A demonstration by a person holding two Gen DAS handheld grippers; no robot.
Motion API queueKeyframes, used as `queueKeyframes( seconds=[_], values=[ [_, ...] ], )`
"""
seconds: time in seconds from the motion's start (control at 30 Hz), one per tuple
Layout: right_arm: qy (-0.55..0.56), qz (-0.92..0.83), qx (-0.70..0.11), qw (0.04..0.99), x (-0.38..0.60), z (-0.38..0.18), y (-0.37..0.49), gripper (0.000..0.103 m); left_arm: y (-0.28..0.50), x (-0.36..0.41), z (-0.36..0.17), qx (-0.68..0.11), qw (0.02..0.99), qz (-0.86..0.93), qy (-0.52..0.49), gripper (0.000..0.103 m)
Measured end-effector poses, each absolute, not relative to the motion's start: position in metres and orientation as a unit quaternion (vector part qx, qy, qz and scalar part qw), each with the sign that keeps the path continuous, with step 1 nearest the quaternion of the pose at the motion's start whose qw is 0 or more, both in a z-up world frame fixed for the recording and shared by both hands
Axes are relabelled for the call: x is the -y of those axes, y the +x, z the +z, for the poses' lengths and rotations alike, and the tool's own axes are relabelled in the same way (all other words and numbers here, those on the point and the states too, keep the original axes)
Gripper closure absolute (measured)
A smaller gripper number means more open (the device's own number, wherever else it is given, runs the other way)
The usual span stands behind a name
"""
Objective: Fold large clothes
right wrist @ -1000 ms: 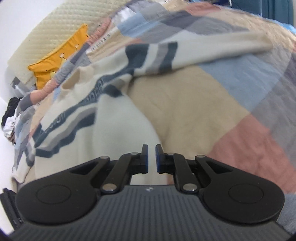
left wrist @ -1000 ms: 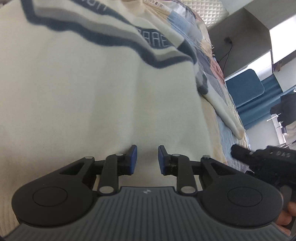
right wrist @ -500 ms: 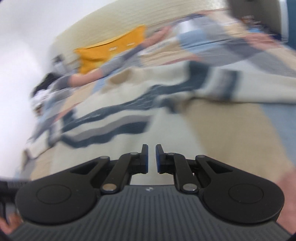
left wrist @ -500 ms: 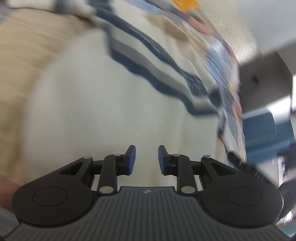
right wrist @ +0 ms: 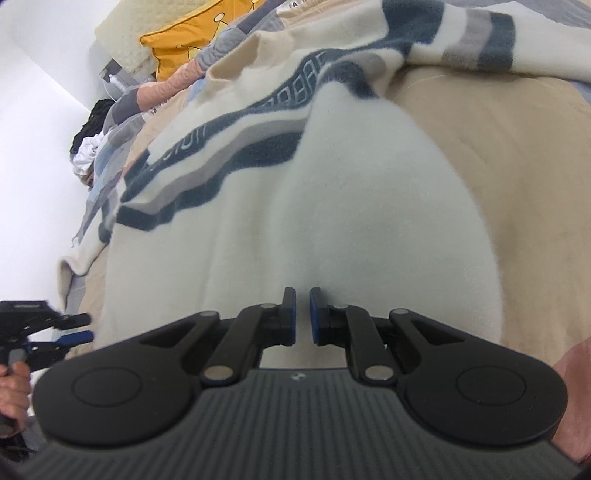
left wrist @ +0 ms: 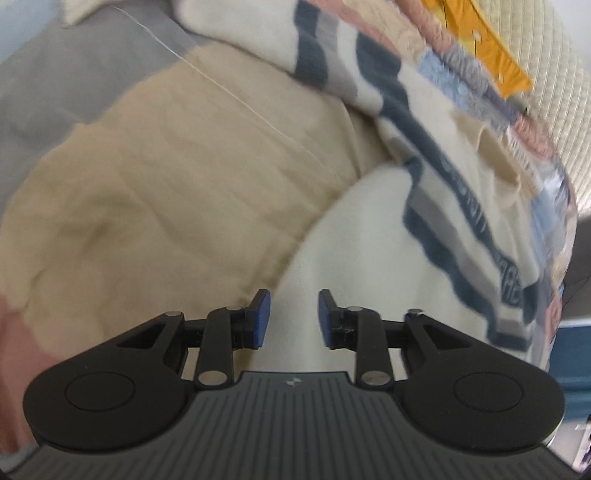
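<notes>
Sweater (right wrist: 295, 206) lies spread on the bed (left wrist: 155, 192). Left gripper (left wrist: 293, 314): fingers opening, empty, over the hem edge. Right gripper (right wrist: 300, 315): fingers narrow, nearly shut, empty. Risk: closing too shallow may pinch one layer only, or catch the quilt.

Left tongs (left wrist: 293, 317) opening, empty; right tongs (right wrist: 299, 315) closed.

White wall (right wrist: 33, 122), patchwork-quilted bed (right wrist: 517, 155), yellow pillow (right wrist: 184, 33).

A cream sweater (right wrist: 295, 206) with navy-and-grey chest stripes lies spread flat on the patchwork bedspread (right wrist: 498, 155).
</notes>
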State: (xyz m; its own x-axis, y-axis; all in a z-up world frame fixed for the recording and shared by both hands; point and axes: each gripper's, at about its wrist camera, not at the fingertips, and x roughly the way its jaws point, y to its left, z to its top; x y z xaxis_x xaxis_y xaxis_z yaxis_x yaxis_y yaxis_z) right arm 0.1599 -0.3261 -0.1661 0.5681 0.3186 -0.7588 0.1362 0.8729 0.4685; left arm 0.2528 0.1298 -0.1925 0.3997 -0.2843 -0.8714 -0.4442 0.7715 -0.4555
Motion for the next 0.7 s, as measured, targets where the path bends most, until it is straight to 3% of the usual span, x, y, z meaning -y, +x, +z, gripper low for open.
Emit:
queueKeyframes(
  seconds=[0.2, 0.4, 0.7],
  values=[
    [0.255, 0.045, -0.456, 0.852, 0.332, -0.166, 0.157, 0.091, 0.263, -0.110, -0.214, -0.557, 0.767, 0.056, -0.314, 0.057],
    [0.250, 0.048, -0.460, 0.851, 0.330, -0.168, 0.159, 0.091, 0.259, -0.091, -0.210, -0.588, 0.774, 0.035, -0.234, 0.057],
    [0.246, 0.047, -0.464, 0.850, 0.329, -0.169, 0.160, 0.091, 0.221, -0.065, -0.213, -0.603, 0.766, 0.032, -0.222, 0.056]
  ],
)
